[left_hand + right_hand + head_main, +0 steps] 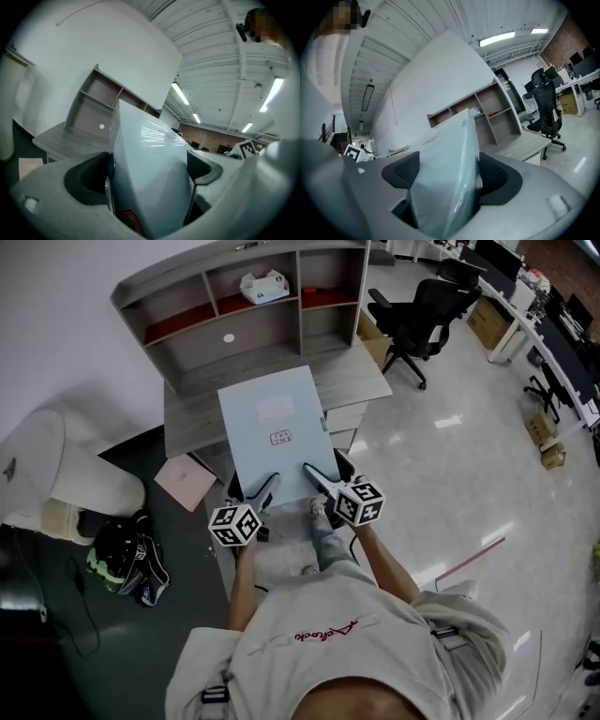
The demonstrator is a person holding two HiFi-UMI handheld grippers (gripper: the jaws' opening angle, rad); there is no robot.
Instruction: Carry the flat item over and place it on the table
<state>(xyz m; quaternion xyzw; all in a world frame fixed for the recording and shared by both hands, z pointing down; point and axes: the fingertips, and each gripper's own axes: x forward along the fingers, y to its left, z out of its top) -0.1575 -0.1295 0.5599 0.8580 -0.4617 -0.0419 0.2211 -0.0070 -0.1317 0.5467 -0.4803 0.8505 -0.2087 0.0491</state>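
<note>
Flat item (275,430) – pale blue-white packet with a white label and a small red stamp – held in the air on the near side of the desk (361,381); in the head view its far edge overlaps the desk top. Both tools grip its near edge. Left gripper (251,491) clamped on the near-left corner; the left gripper view shows the sheet wedged between the dark pads (104,172). Right gripper (328,474) clamped on the near-right corner; in the right gripper view the packet (451,140) is pinched on both sides. Hutch (234,324) stands at the desk's back, with a white box (263,285) on its upper shelf. Office chair (424,313) right of the desk; pink board (186,481) on the floor at the desk's left front – well apart from the packet.
</note>
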